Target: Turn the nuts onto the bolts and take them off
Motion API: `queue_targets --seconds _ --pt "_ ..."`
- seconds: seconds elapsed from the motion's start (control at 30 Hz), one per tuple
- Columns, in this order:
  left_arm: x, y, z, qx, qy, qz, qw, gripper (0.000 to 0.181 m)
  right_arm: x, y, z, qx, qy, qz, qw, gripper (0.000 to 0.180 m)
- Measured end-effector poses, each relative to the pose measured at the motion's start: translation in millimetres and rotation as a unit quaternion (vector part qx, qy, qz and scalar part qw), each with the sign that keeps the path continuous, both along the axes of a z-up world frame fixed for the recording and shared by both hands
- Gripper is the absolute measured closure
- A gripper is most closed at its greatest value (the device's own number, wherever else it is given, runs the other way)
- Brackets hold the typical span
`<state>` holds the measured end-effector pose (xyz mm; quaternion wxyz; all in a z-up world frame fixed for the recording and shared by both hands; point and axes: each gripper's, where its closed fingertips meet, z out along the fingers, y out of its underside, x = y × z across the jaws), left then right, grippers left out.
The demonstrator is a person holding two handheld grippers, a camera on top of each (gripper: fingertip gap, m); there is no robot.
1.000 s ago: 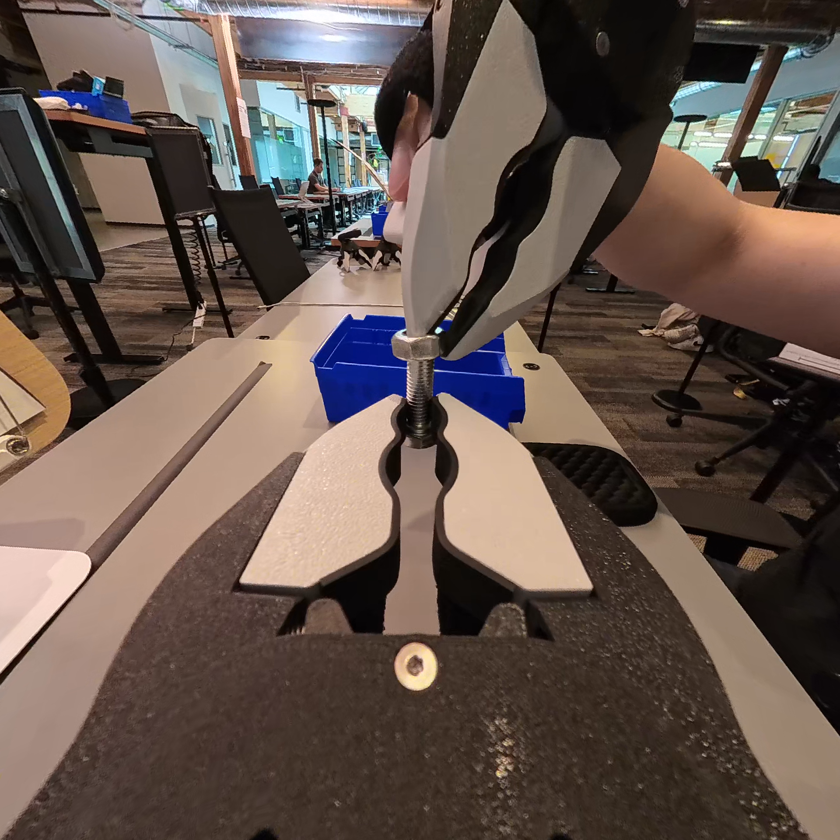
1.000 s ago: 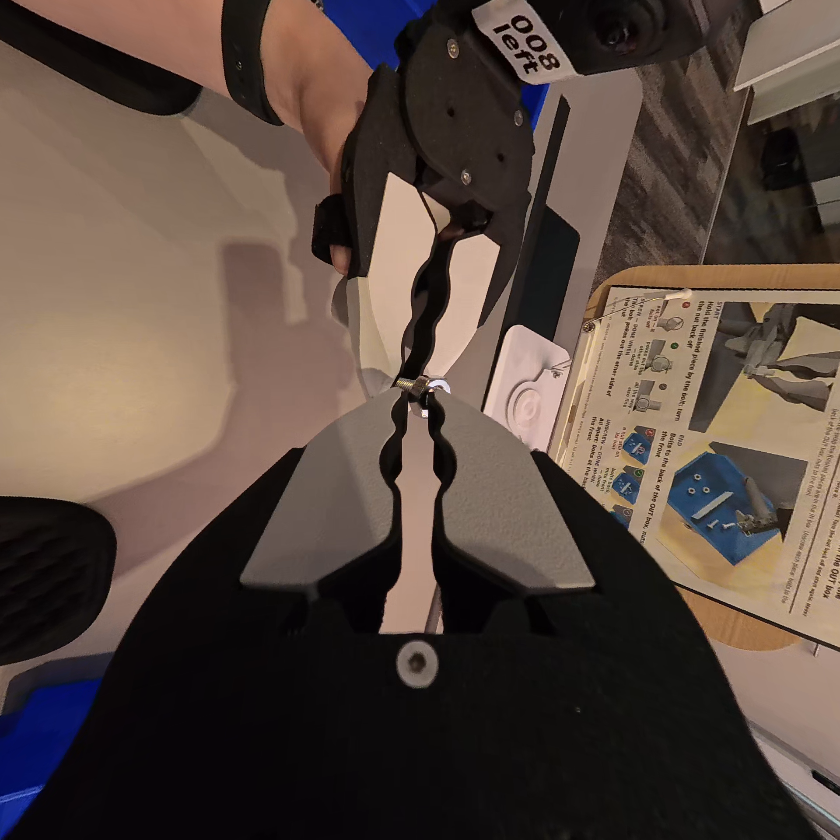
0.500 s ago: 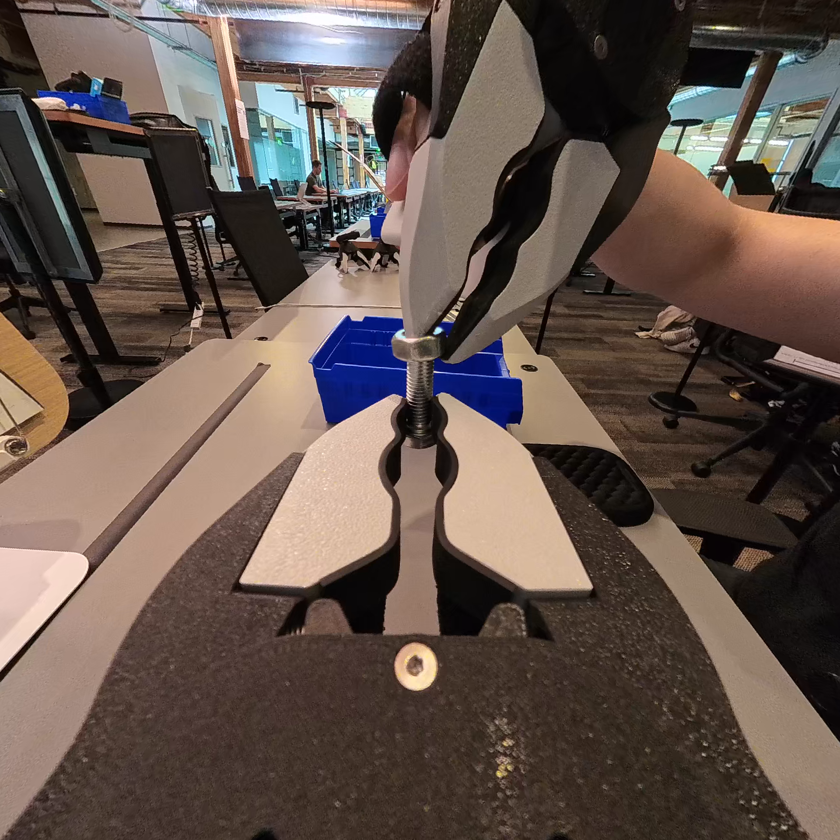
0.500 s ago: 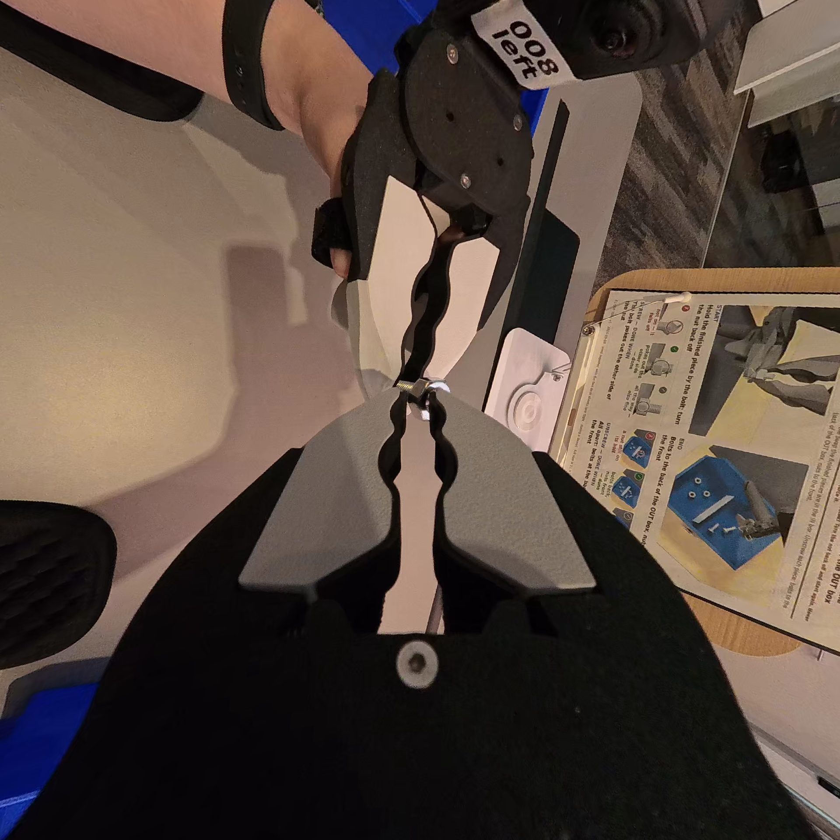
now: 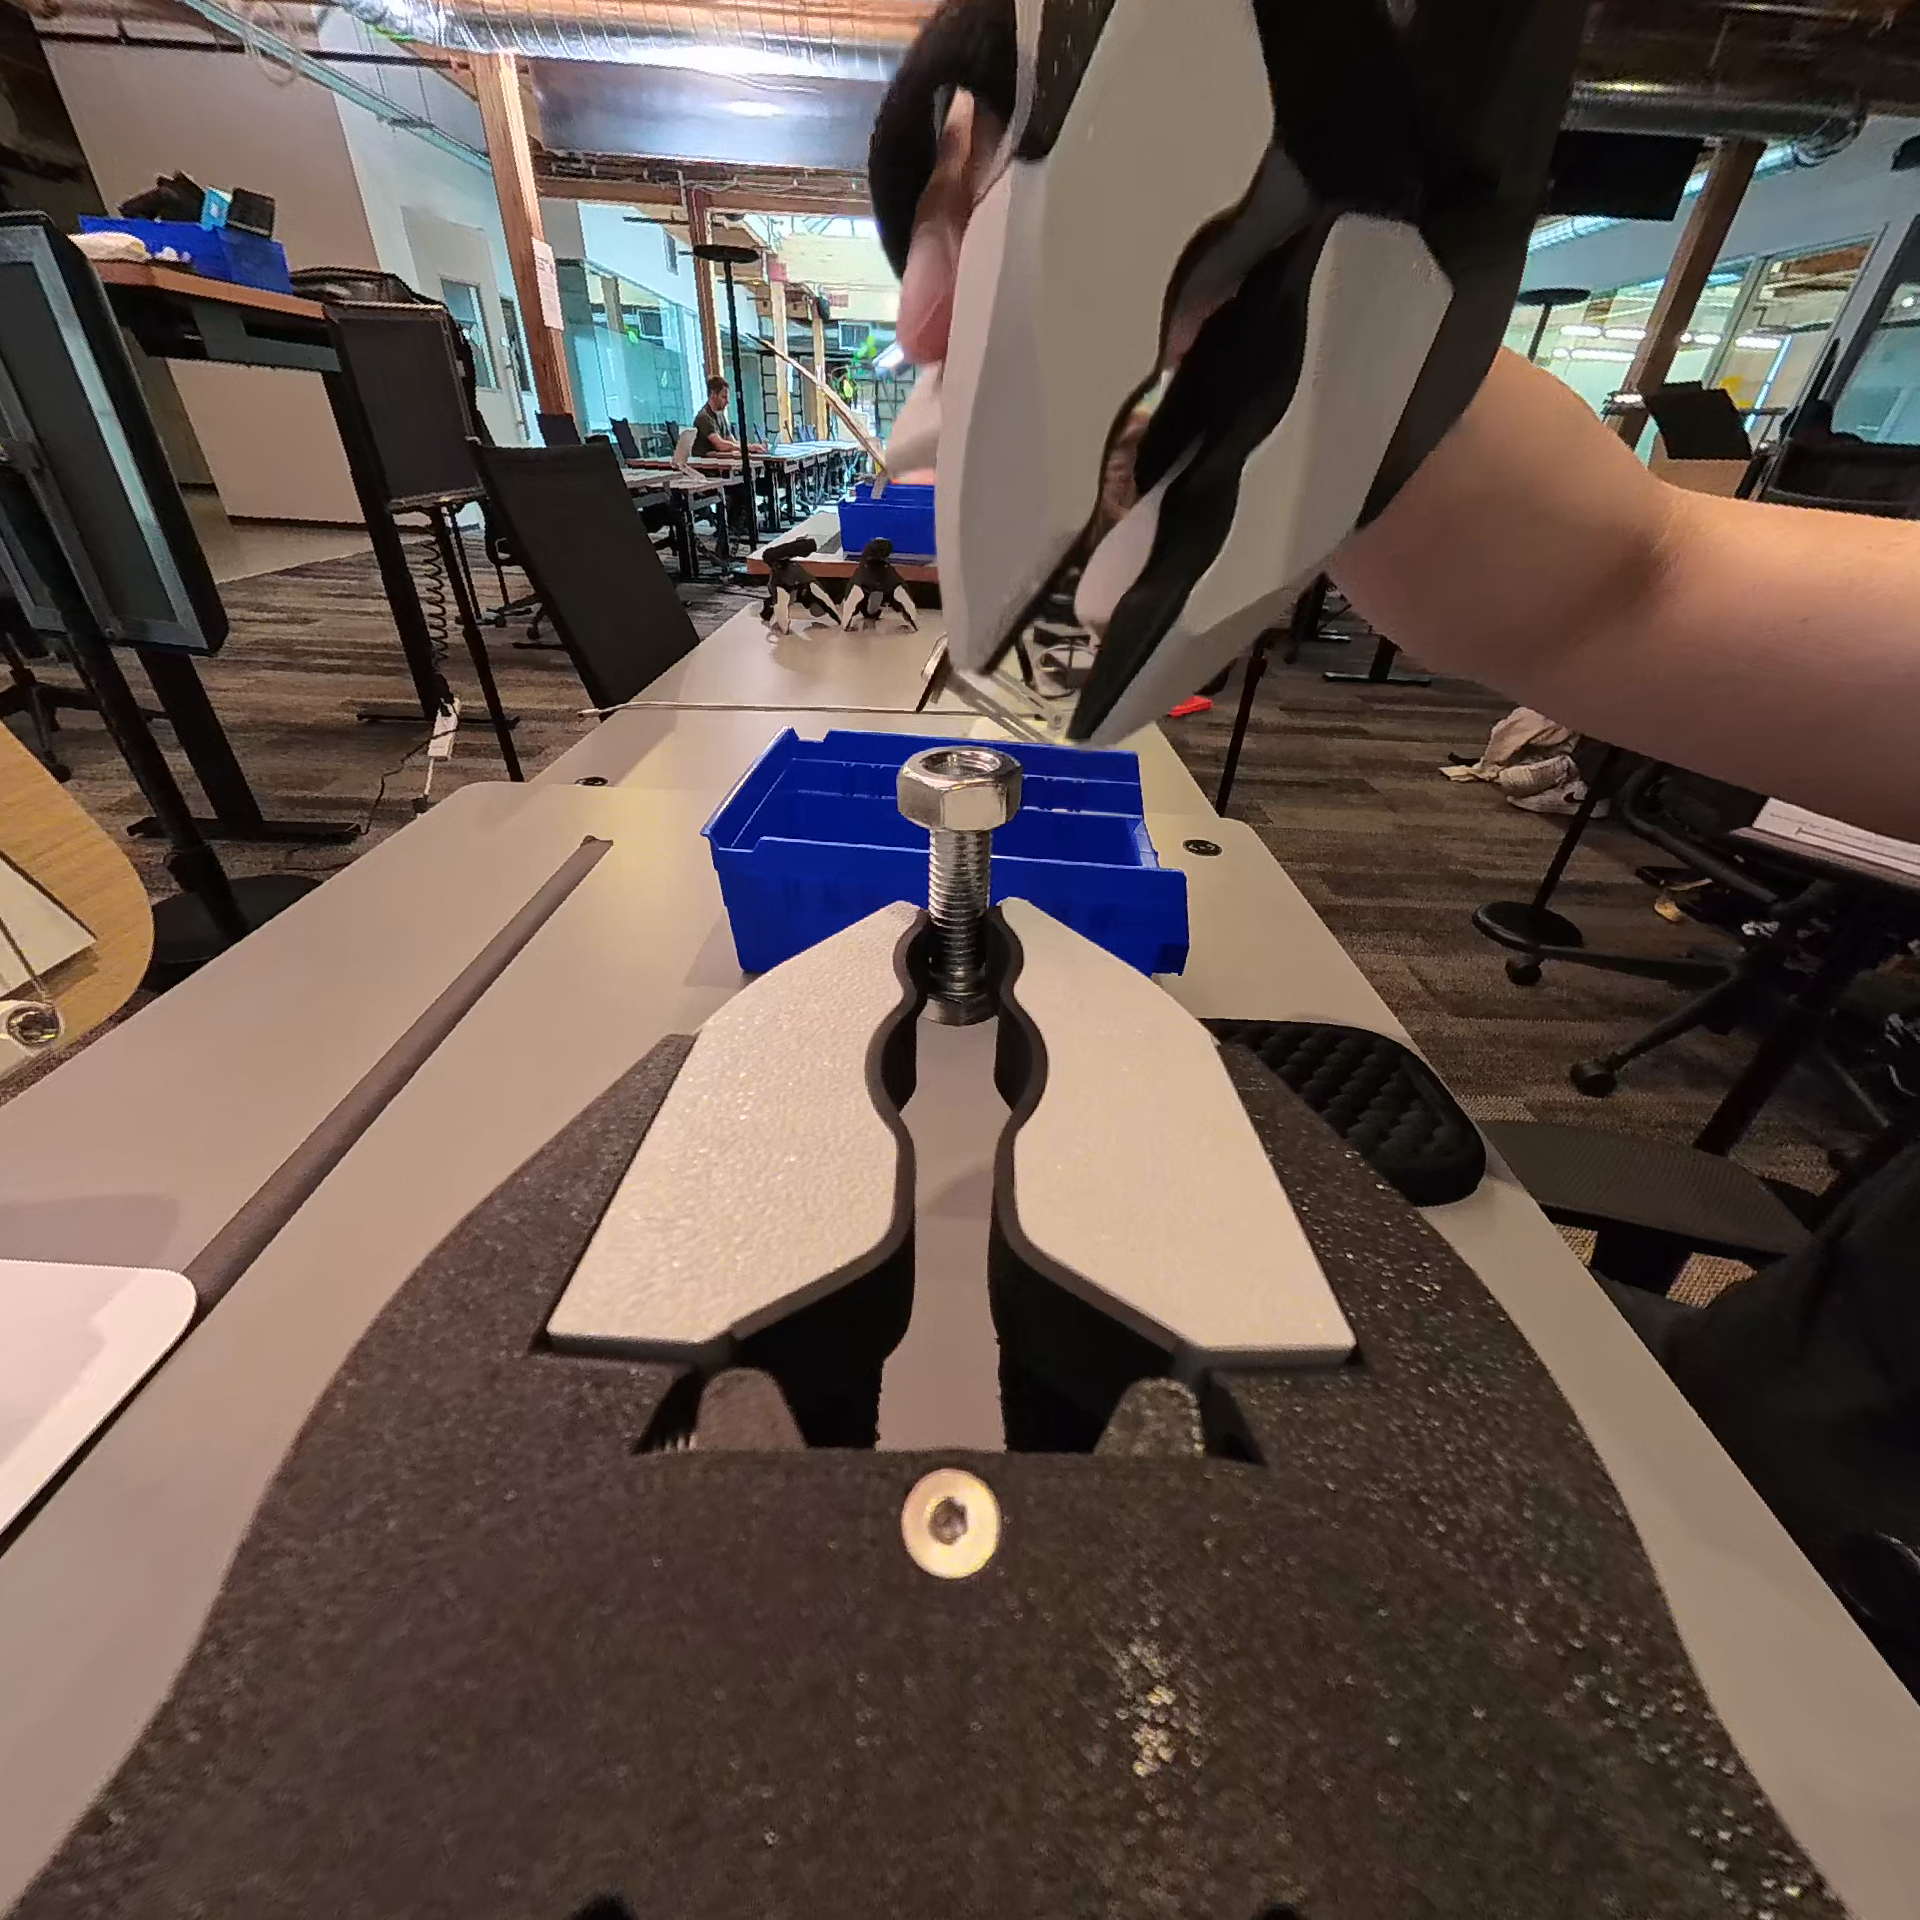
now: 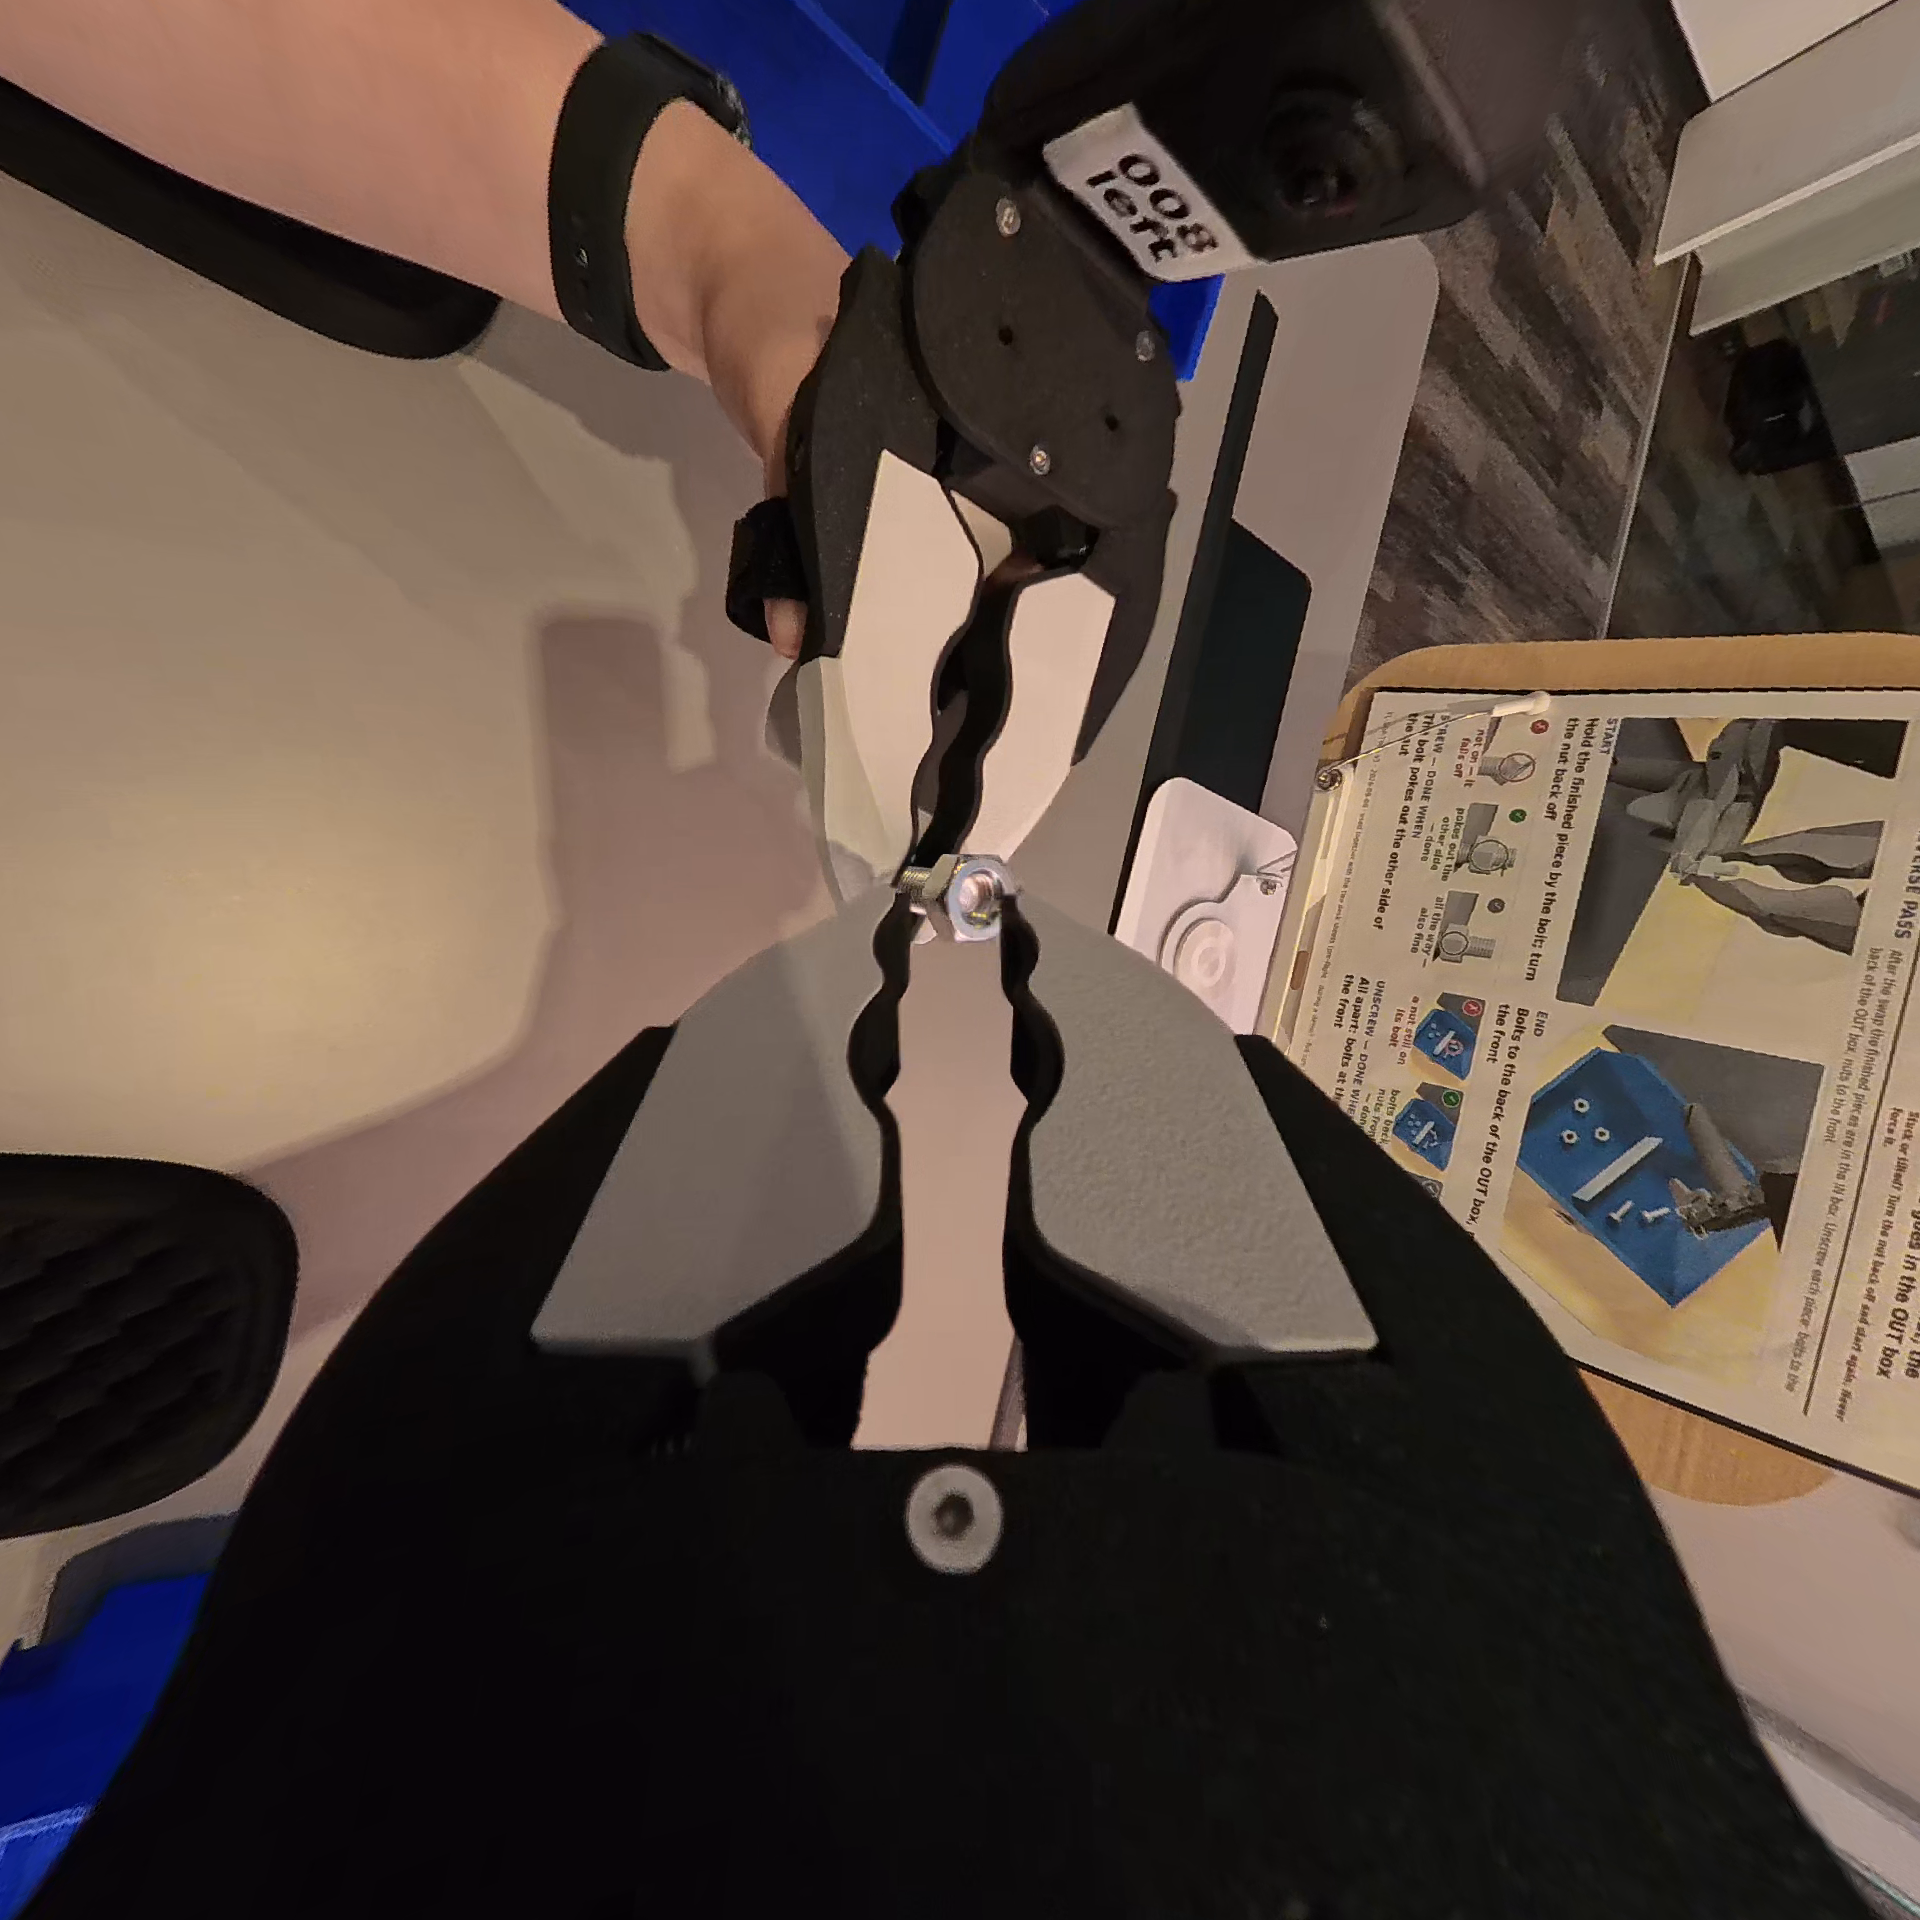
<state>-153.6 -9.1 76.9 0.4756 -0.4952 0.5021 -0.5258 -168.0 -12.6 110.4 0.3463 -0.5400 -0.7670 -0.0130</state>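
A: From the left wrist view, what is gripped?

B: The left gripper (image 5: 958, 961) has its jaws clamped on the lower part of a threaded silver steel bolt (image 5: 957, 883) that stands upright, with a silver hexagonal nut (image 5: 958, 787) seated at its top end. Behind it, on the grey tabletop (image 5: 343, 997), sits a blue plastic bin (image 5: 831, 862).

A: And the other tool?

B: The right gripper (image 5: 1023, 701) hangs just above the nut — jaws apart, clear of it, its image a little blurred. An office with desks and chairs lies beyond.

A: What does the right wrist view add?

B: It looks down along the bolt (image 6: 920, 881), so the nut (image 6: 971, 899) shows end-on between the right gripper's (image 6: 951, 914) parted tips; whether a tip grazes it I cannot tell. It shows the left gripper (image 6: 925, 862) from outside, a hand (image 6: 748, 312) with a black wristband (image 6: 623, 197) holding it, and a white sticker (image 6: 1143, 197) with printing on its camera housing. To the right lies a laminated instruction sheet (image 6: 1621, 1039) with photos and text — only this view shows it.
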Motion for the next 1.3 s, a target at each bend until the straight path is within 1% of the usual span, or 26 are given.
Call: queue_targets --seconds 0.1,0.2,0.23,0.33,0.43,0.5,0.63,0.73,0.8,0.9,1.07,1.3 --pt "0.1 -2.3 1.0 0.003 -0.004 -0.006 1.0 0.172 0.1 -2.4 10.8 -0.041 0.038 -0.003 0.998 0.158" --pt "0.5 -8.9 3.9 0.008 -0.01 -0.022 1.0 0.172 -1.6 -9.4 9.4 -0.137 0.081 -0.002 0.987 0.151" --pt "1.0 -11.4 4.4 0.01 -0.01 -0.027 1.0 0.172 -1.7 -9.9 7.4 -0.157 0.088 0.0 0.984 0.149" --pt "3.0 -15.9 3.3 0.018 -0.003 -0.033 0.999 0.171 -4.1 -8.8 10.1 -0.186 0.118 0.007 0.975 0.149" --pt "4.4 -20.2 3.3 0.02 -0.002 -0.044 0.999 0.172 0.5 -14.8 4.5 -0.225 0.097 0.016 0.969 0.149" --pt "5.0 -24.9 3.4 0.019 -0.003 -0.059 0.998 0.172 2.2 -20.7 0.9 -0.238 0.084 0.037 0.967 0.151" --pt "6.1 -36.3 2.2 0.022 0.002 -0.091 0.996 0.171 2.3 -20.4 2.5 -0.213 0.081 0.057 0.972 0.15" --pt "7.0 -43.2 1.1 0.024 0.007 -0.108 0.994 0.172 2.8 -31.5 0.7 -0.246 0.074 0.068 0.964 0.15" --pt "7.8 -45.4 0.7 0.025 0.009 -0.113 0.993 0.172 4.6 -35.6 -2.8 -0.25 0.063 0.073 0.963 0.15" --pt "8.4 -46.6 1.2 0.026 0.008 -0.116 0.993 0.172 6.0 -38.6 -7.3 -0.255 0.053 0.074 0.963 0.152" --pt "7.8 -45.3 1.4 0.026 0.007 -0.112 0.993 0.172 5.0 -37.2 -8.2 -0.249 0.053 0.075 0.964 0.162" --pt "8.7 -40.0 0.5 0.026 0.011 -0.096 0.995 0.172 5.0 -32.6 -10.5 -0.25 0.052 0.051 0.965 0.162"
